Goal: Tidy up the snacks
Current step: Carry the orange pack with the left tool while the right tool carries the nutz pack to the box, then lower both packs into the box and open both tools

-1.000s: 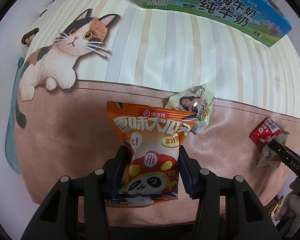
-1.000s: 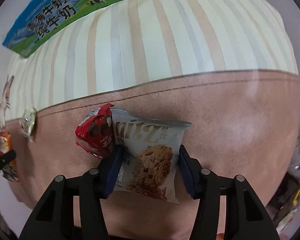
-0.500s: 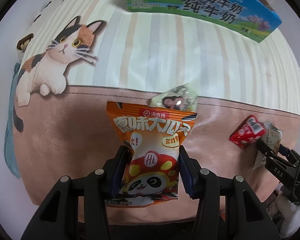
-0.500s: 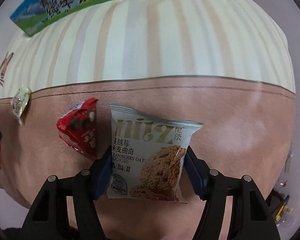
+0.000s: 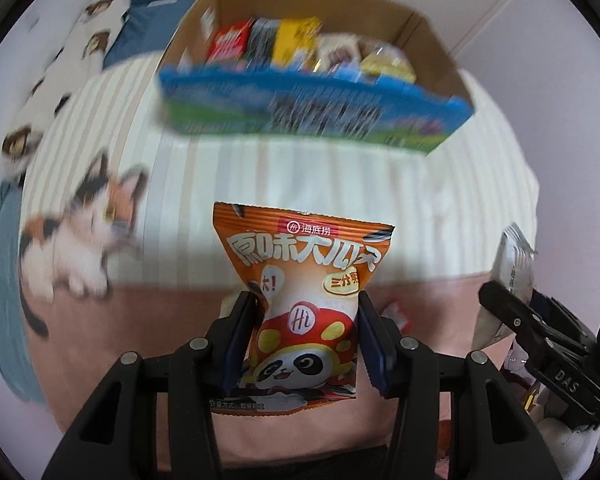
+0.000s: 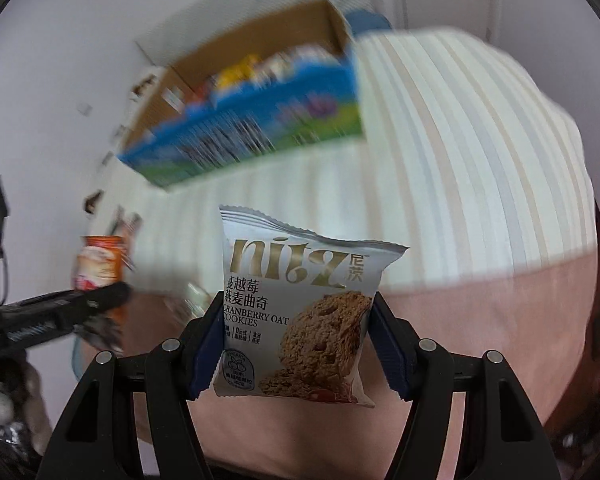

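My left gripper (image 5: 306, 340) is shut on an orange snack packet (image 5: 304, 300) with a panda print, held above the bed. My right gripper (image 6: 296, 344) is shut on a silver cranberry oat cookie packet (image 6: 296, 312), also lifted. An open cardboard box (image 5: 312, 76) with a blue and green front stands ahead on the striped blanket, with several snack packets (image 5: 296, 40) inside. The box also shows in the right wrist view (image 6: 244, 120). The right gripper with its silver packet (image 5: 512, 264) shows at the right of the left wrist view. The left gripper's orange packet (image 6: 100, 264) shows at the left of the right wrist view.
The bed cover has a striped cream part (image 5: 340, 176) and a pink part (image 5: 160, 320). A printed calico cat (image 5: 80, 232) is on the left. A red packet (image 5: 396, 314) lies on the pink part behind my left gripper. A white wall is behind the box.
Both grippers have lifted their packets off the bed and tilted up toward the box, whose inside is now in view. The red and pale packets stay on the cover.
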{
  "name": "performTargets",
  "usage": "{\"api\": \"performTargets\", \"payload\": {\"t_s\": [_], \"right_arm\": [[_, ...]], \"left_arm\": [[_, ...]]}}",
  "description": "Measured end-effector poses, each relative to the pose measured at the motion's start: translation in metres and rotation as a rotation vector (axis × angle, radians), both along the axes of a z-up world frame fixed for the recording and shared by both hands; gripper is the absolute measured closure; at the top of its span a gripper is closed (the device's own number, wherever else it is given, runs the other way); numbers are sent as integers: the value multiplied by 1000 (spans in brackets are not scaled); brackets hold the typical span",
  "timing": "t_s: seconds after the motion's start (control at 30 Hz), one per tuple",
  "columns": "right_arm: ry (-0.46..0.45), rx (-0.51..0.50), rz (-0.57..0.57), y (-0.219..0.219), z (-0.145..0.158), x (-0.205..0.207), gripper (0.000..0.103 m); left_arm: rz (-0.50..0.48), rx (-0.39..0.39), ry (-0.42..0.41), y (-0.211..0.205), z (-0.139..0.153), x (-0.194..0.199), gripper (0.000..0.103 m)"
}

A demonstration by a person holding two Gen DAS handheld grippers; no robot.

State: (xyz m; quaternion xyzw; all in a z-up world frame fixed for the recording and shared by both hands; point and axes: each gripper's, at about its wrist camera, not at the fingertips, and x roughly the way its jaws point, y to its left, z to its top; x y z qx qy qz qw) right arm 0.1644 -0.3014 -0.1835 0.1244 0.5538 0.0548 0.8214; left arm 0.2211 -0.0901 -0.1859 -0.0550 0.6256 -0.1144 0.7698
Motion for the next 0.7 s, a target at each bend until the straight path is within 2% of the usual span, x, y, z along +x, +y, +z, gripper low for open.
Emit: {"api": "performTargets", "payload": {"t_s": [0.17, 0.3, 0.37, 0.47, 0.57, 0.7], "right_arm": [[-69, 32, 31, 12, 32, 61, 34], [-113, 24, 50, 21, 51, 131, 34], [-117, 15, 63, 25, 57, 169, 34], [-103, 3, 74, 30, 55, 217, 34], [-56, -2, 79, 40, 37, 273, 34], [7, -20, 82, 50, 7, 318, 34]], "left_arm": [[-32, -4, -63, -13, 27, 57, 56], [-31, 13, -107, -14, 48, 121, 56], [-22, 8, -102, -13, 50, 158, 56], [-2, 3, -63, -10, 42, 206, 56], [8, 9, 2, -8, 19, 258, 56], [8, 9, 75, -8, -9, 304, 56]]}}
